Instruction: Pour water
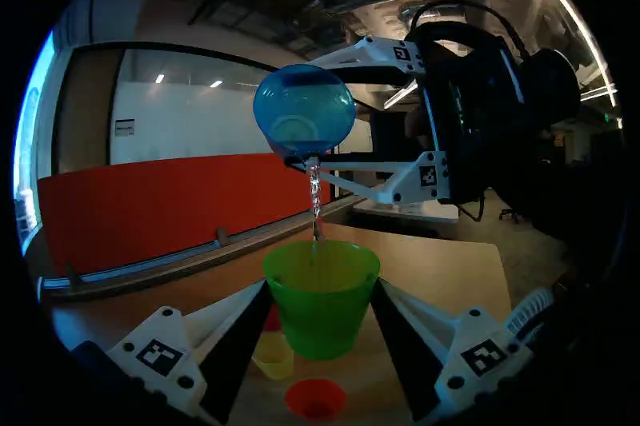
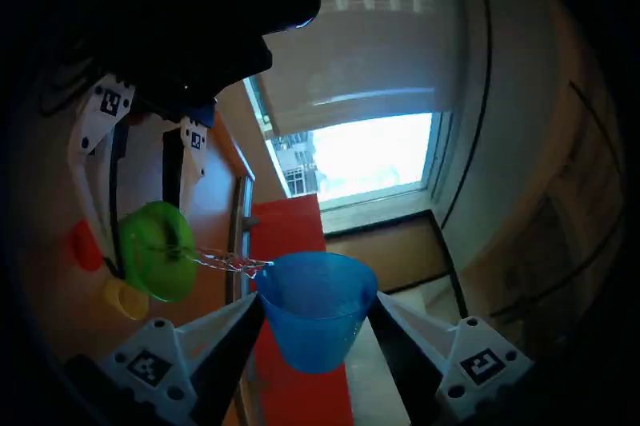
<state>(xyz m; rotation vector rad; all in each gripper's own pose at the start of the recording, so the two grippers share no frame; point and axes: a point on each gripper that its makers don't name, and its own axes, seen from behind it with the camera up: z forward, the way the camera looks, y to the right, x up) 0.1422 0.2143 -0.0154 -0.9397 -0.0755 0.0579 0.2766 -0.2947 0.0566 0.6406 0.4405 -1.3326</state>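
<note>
**Left gripper view.**
- The left gripper (image 1: 320, 290) is closed on the green cup (image 1: 322, 306). One finger presses each side of the cup wall, and the cup is upright with its mouth open upward.
- The cup sits over the bench (image 1: 448, 266), well short of the bench's far right corner. I cannot tell whether its base touches the surface.
- The blue cup (image 1: 304, 110) is directly above it, tipped so its rim faces down. It is clamped between the two white fingers of the right gripper (image 1: 316, 113).
- A thin stream of water (image 1: 314, 202) falls from the blue cup's lower lip into the green cup's mouth.
- On the bench below the green cup, toward the near edge, stand a small yellow cup (image 1: 274, 356) and a small orange cup (image 1: 316, 398), close to each other.
- A red wall panel (image 1: 160, 202) runs behind the bench's far edge.

**Right gripper view.**
- The right gripper (image 2: 316, 302) holds the blue cup (image 2: 316, 322), with both fingers against its sides.
- The view is rolled over with the tilt.
- Water (image 2: 228, 262) leaves the blue cup's rim and crosses to the green cup (image 2: 156, 250).
- The green cup sits between the fingers of the left gripper (image 2: 152, 226).
- The orange cup (image 2: 84, 244) and the yellow cup (image 2: 124, 298) lie just beside the green cup.
- A bright window (image 2: 368, 154) is behind.
</note>
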